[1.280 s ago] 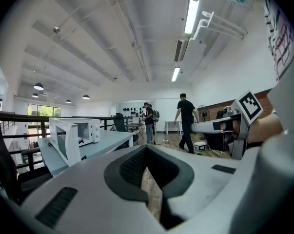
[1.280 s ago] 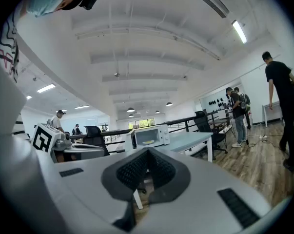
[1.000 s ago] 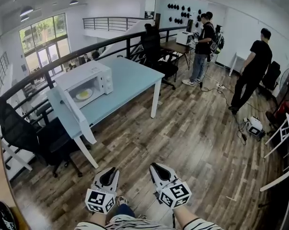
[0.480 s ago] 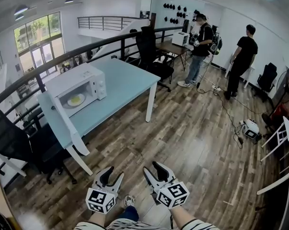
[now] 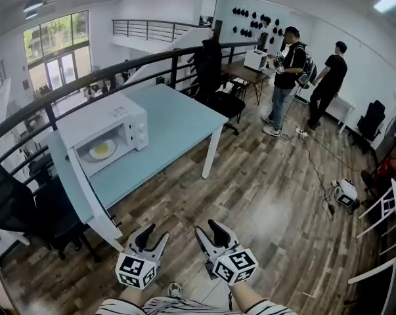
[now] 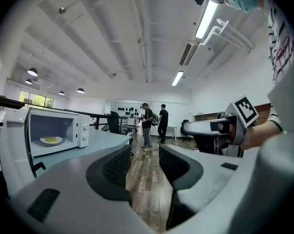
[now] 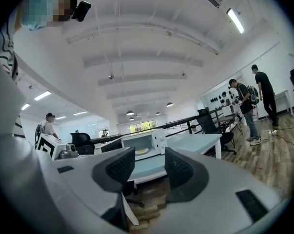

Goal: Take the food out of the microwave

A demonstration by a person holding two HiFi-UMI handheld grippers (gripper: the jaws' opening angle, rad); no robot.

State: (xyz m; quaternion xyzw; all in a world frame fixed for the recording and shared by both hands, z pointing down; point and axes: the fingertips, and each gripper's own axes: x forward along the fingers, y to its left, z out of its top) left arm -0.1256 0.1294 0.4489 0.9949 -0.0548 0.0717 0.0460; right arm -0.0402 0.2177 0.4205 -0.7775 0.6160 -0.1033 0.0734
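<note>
A white microwave [image 5: 106, 136] stands on the left end of a pale blue table [image 5: 178, 120], its door [image 5: 76, 189] swung wide open toward me. Inside lies a white plate with yellow food [image 5: 102, 151], also visible as the plate of food [image 6: 50, 140] in the left gripper view and the plate of food [image 7: 142, 151] in the right gripper view. My left gripper [image 5: 152, 237] and right gripper [image 5: 209, 231] hang side by side low in the head view, over the wooden floor, well short of the table. Both stand open with nothing between their fingers.
Black office chairs [image 5: 17, 205] sit left of the table and another chair [image 5: 214, 77] behind it. A black railing [image 5: 73, 87] runs along the table's far side. Two people [image 5: 286, 77] stand at the back right, with cables and a small device [image 5: 345, 192] on the floor.
Both grippers' jaws have gone from shut to open. The table and microwave have come closer and larger in the head view as I moved toward them.
</note>
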